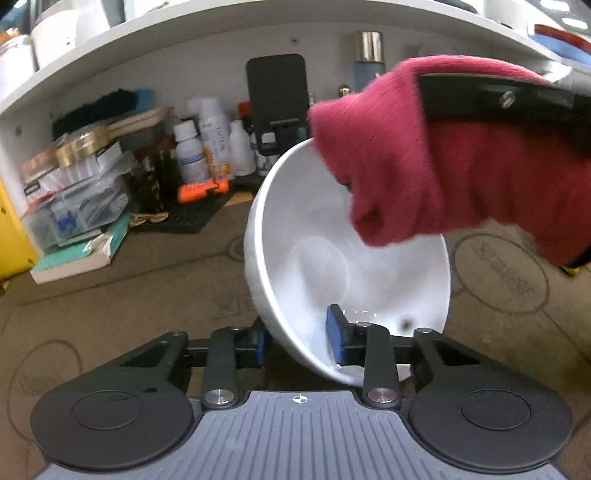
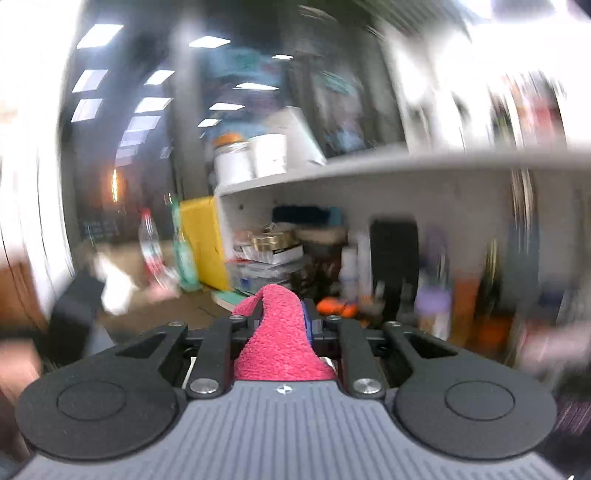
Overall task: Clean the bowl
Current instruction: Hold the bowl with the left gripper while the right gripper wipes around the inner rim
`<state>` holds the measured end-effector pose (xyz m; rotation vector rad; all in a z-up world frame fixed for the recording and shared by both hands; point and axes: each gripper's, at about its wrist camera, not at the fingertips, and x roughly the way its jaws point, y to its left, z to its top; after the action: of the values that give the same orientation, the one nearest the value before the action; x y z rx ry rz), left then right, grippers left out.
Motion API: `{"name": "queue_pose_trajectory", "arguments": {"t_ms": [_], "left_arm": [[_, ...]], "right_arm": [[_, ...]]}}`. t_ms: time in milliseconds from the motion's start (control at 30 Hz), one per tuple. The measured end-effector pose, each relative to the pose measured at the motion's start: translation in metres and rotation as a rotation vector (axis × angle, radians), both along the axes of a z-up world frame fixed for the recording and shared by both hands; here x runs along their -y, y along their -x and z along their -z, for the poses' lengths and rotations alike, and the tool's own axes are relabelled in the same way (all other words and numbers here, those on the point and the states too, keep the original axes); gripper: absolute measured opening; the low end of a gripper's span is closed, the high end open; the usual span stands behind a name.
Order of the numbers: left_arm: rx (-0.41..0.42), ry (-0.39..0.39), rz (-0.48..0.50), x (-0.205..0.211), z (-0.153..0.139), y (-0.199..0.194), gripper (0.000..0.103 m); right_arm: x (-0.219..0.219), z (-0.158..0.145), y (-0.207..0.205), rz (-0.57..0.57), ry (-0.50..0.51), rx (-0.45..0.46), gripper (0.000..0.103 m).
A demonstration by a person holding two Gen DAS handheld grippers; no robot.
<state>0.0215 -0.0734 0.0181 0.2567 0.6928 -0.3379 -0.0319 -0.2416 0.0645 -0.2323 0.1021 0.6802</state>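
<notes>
In the left wrist view a white bowl [image 1: 332, 258] is tilted on its side above the brown table mat, its inside facing right. My left gripper [image 1: 297, 343] is shut on the bowl's lower rim, one blue pad [image 1: 336, 338] inside and the other outside the wall. A small dark spot [image 1: 406, 323] and some wet glints sit near the inner rim. A red cloth [image 1: 424, 166] hangs over the bowl's upper right edge and dips into it. The cloth wraps my right gripper, whose black body [image 1: 498, 99] shows above it. In the blurred right wrist view my right gripper [image 2: 282, 314] is shut on the red cloth [image 2: 280, 347].
A white shelf [image 1: 184, 33] overhangs the back of the table. Under it stand several bottles [image 1: 214, 144], a black phone stand [image 1: 277, 99], stacked boxes and books [image 1: 74, 192] and an orange tool [image 1: 203, 190]. A yellow box [image 2: 203, 240] stands at the shelf's left end.
</notes>
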Motion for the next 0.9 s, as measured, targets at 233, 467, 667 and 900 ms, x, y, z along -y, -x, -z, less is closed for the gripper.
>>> {"name": "queue_pose_trajectory", "arguments": {"t_ms": [233, 467, 667, 900], "left_arm": [[0.036, -0.049, 0.0, 0.005, 0.002, 0.006, 0.036], [0.061, -0.089, -0.03, 0.018, 0.007, 0.006, 0.064], [0.061, -0.006, -0.095, 0.01, 0.014, 0.004, 0.067], [0.03, -0.034, -0.024, 0.014, 0.003, -0.002, 0.037]], "right_arm": [[-0.048, 0.045, 0.001, 0.016, 0.42, 0.07, 0.019], [-0.009, 0.035, -0.051, 0.048, -0.063, -0.512, 0.02], [0.062, 0.066, -0.094, -0.091, -0.781, -0.98, 0.02], [0.051, 0.052, -0.068, 0.05, -0.477, -0.753, 0.033]]}}
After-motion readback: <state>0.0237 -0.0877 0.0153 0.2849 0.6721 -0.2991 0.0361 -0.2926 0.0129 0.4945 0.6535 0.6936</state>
